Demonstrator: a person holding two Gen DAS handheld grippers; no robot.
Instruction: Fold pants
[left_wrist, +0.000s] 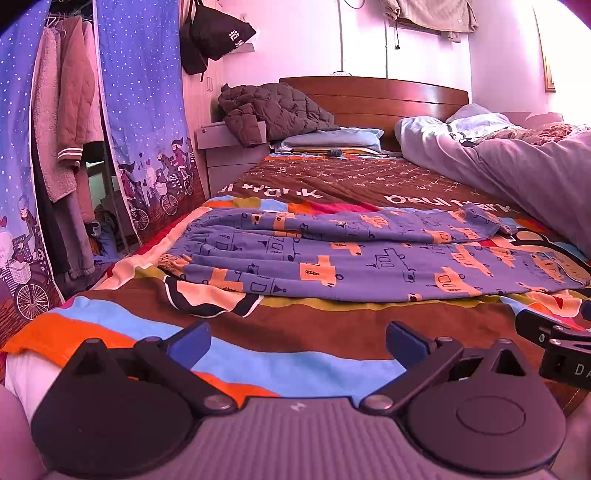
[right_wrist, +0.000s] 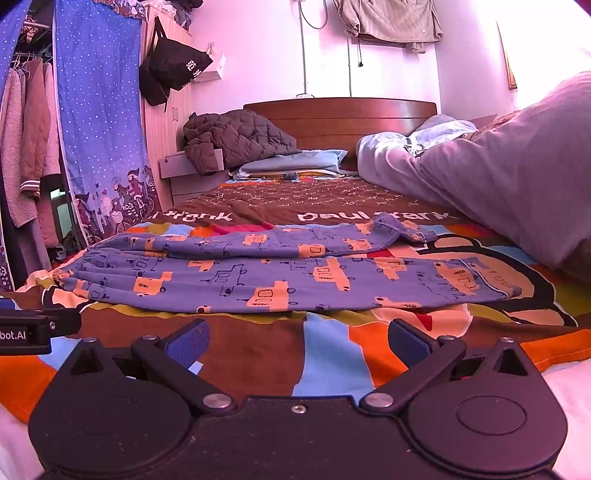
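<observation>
Blue pants (left_wrist: 351, 254) with orange car prints lie flat across the bed, waistband to the left, both legs running right, the far leg slightly apart. They also show in the right wrist view (right_wrist: 288, 273). My left gripper (left_wrist: 297, 341) is open and empty, low over the bedspread in front of the pants' waist end. My right gripper (right_wrist: 297, 341) is open and empty, in front of the legs. Each gripper's body edges into the other's view.
A colourful patterned bedspread (left_wrist: 314, 325) covers the bed. A bunched lilac duvet (right_wrist: 517, 177) lies on the right. A dark quilted jacket (left_wrist: 273, 110) and pillow sit by the wooden headboard. A wardrobe with blue curtains (left_wrist: 144, 110) stands left.
</observation>
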